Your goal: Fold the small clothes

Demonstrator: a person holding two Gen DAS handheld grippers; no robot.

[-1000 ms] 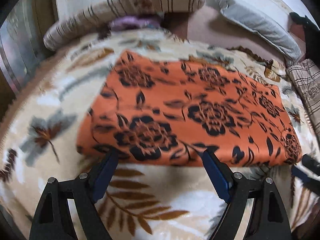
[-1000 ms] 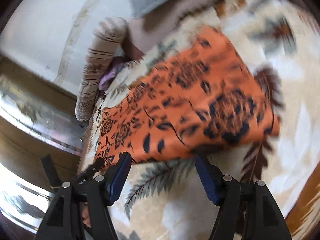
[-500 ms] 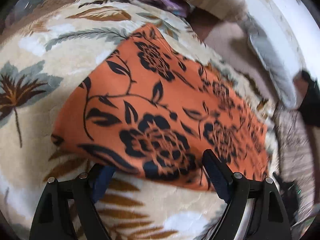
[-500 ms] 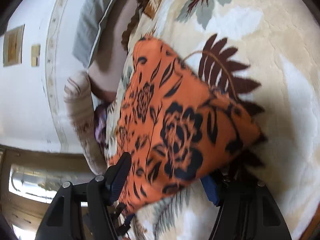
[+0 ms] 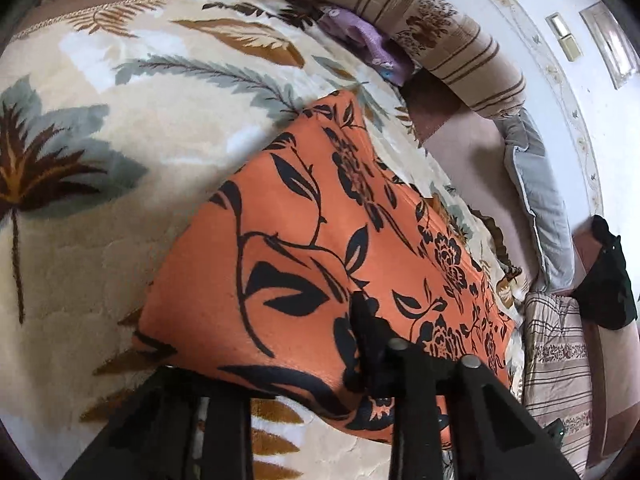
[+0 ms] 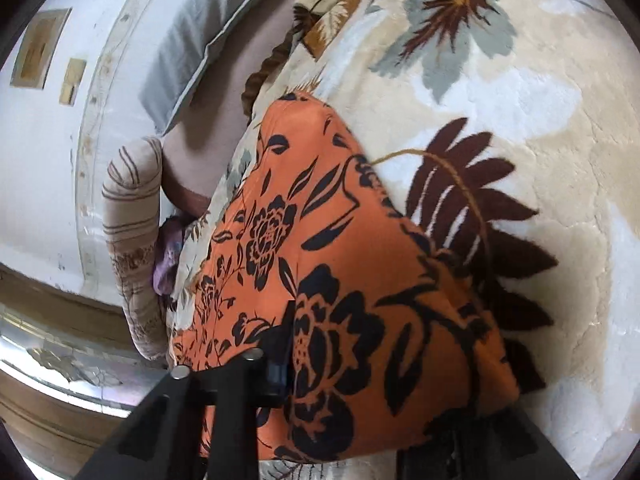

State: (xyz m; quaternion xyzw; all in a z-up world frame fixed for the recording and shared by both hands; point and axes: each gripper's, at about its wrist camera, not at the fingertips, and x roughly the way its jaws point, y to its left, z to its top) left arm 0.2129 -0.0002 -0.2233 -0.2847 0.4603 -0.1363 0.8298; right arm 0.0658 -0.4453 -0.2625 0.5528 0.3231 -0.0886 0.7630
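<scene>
An orange cloth with black flowers (image 5: 304, 240) lies folded flat on a cream leaf-patterned blanket (image 5: 120, 128). My left gripper (image 5: 288, 376) is at the cloth's near left corner, with one finger on top of the cloth and the other under its edge. The cloth also shows in the right wrist view (image 6: 340, 280). My right gripper (image 6: 360, 392) is at the near right corner, one finger on top, the other hidden beneath the cloth. Both hold the cloth's near edge.
A striped bolster (image 5: 440, 36) and a purple garment (image 5: 360, 40) lie at the bed's far end. A grey pillow (image 5: 540, 208) and a white wall (image 6: 48, 160) are beyond. A striped cushion (image 5: 560, 360) sits to the right.
Both grippers moved forward onto the cloth's near corners and closed from open onto its edge. The cameras tilted as the grippers slid in.
</scene>
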